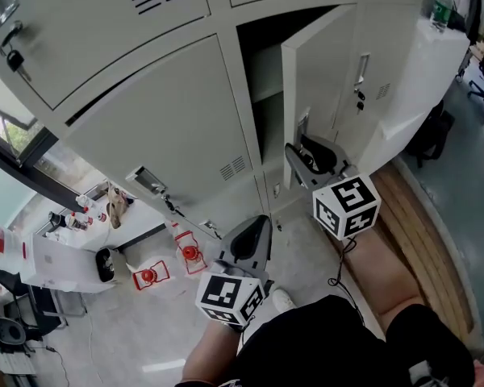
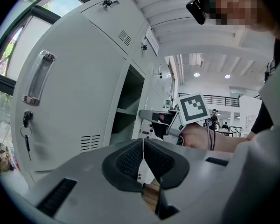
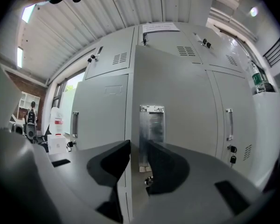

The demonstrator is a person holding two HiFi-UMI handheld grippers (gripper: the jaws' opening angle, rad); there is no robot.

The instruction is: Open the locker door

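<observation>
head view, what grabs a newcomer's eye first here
The one locker door standing ajar in the grey locker bank, a shelf showing behind it, with the right gripper at its handle edge. Below, the left gripper hangs shut and empty. On the floor at lower left lie red objects.

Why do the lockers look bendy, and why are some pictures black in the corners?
Left gripper view: the wide lens bows the lockers and blacks out the corners; the window glares. Right gripper view: same bowing and black corners; the locker door is evenly lit. Head view: no black corners; the open locker's inside is shadowed.
</observation>
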